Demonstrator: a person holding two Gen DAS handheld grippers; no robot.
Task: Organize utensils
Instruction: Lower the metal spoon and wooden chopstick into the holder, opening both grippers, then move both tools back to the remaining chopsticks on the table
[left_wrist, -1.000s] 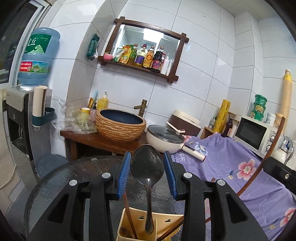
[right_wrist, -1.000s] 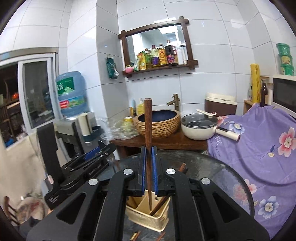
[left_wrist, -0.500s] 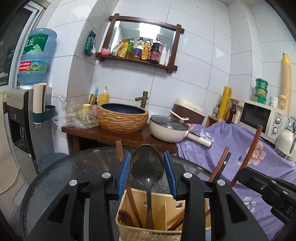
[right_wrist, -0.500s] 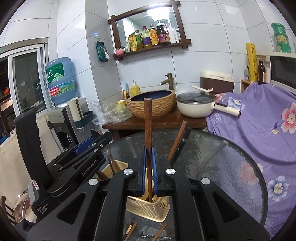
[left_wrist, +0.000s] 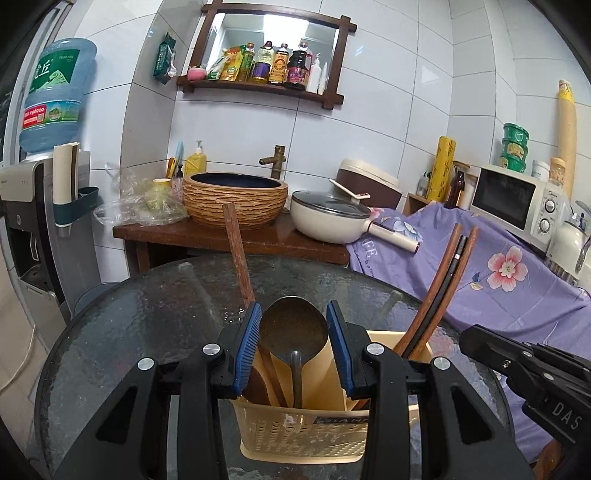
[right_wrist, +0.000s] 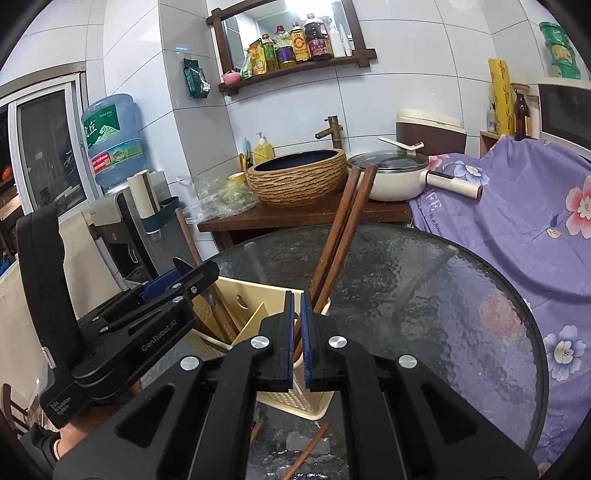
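Observation:
A cream utensil basket stands on the round glass table; it also shows in the right wrist view. My left gripper is shut on a dark metal spoon, bowl up, handle down inside the basket. A wooden chopstick leans in the basket's left part. Two more wooden chopsticks lean in its right compartment. My right gripper is slightly open just above that compartment, with nothing between its pads.
Loose wooden chopsticks lie on the glass in front of the basket. Behind the table stand a wooden counter with a woven basin and a cream pan. A purple flowered cloth covers the right side.
Both grippers came down toward the basket. My right gripper let go of its chopstick, which now leans in the right compartment. The spoon's handle went deeper into the basket.

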